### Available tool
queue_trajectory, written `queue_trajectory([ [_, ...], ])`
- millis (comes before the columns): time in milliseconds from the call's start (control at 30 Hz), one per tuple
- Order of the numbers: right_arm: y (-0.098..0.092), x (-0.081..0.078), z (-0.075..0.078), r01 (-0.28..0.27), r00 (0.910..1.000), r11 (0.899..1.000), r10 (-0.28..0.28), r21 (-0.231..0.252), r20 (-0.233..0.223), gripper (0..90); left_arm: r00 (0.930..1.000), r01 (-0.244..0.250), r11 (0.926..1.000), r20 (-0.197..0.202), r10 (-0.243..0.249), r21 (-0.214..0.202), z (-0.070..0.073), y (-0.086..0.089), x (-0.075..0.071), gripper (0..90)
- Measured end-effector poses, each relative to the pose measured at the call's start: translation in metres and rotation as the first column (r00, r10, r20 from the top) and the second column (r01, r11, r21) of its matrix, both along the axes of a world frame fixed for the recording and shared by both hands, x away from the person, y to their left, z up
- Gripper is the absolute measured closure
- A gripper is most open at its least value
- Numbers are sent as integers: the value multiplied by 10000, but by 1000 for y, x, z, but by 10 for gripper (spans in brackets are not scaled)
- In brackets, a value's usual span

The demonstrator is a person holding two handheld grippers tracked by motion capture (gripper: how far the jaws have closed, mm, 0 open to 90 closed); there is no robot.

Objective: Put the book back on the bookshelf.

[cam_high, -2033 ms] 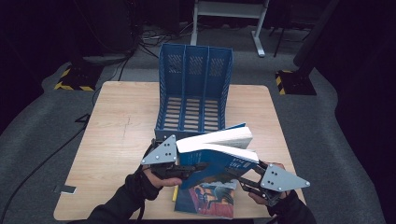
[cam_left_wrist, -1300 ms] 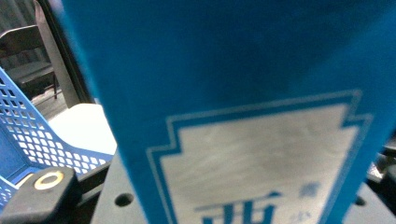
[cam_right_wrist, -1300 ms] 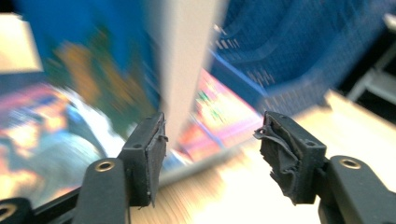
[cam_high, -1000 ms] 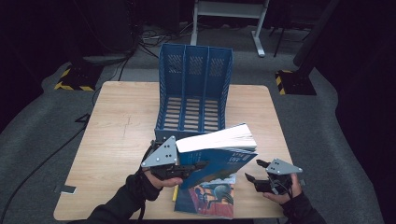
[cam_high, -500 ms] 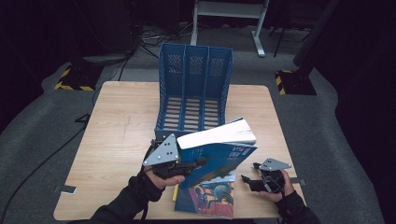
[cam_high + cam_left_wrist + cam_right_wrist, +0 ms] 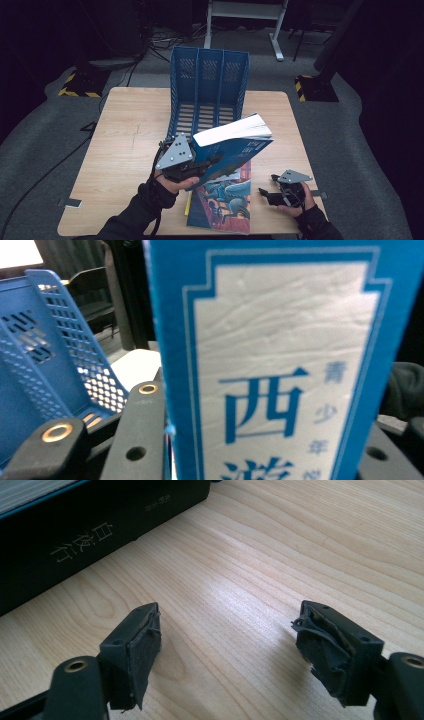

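Your left tool [image 6: 207,162] clamps the blue book [image 6: 235,145], lifted and tilted before the rack [image 6: 210,85]; its cover hides most of the left gripper view (rack mesh at the edge). Your right tool [image 6: 265,192] stands wide and empty over bare wood bench [image 6: 300,545], just beside a second book [image 6: 225,200], whose dark spine [image 6: 90,535] is partly cut off.
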State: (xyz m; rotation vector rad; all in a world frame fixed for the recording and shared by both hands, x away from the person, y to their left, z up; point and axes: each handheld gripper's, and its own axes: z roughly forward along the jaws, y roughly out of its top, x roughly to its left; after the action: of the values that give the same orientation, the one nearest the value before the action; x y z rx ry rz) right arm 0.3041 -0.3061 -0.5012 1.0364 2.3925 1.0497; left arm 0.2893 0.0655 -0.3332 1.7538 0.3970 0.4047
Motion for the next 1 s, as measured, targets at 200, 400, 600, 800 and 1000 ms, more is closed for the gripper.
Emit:
queue_trajectory([
  [200,0,0,0,-7,10000,10000,7,23,-18,259,9992,-389,9992,58,388,26,7,9,6,614],
  [400,-1,0,0,1,10000,10000,0,64,-41,259,9956,-891,9956,306,882,296,21,20,11,614],
  [600,0,0,0,-9,10000,10000,9,13,-11,259,9886,-1444,9880,517,1416,553,28,28,15,614],
  [800,0,0,0,-2,10000,10000,2,3,-12,261,9774,-2075,9756,555,2038,717,35,37,25,614],
  [1000,0,0,0,-2,10000,10000,2,2,-13,264,9678,-2494,9661,533,2462,670,44,47,36,614],
])
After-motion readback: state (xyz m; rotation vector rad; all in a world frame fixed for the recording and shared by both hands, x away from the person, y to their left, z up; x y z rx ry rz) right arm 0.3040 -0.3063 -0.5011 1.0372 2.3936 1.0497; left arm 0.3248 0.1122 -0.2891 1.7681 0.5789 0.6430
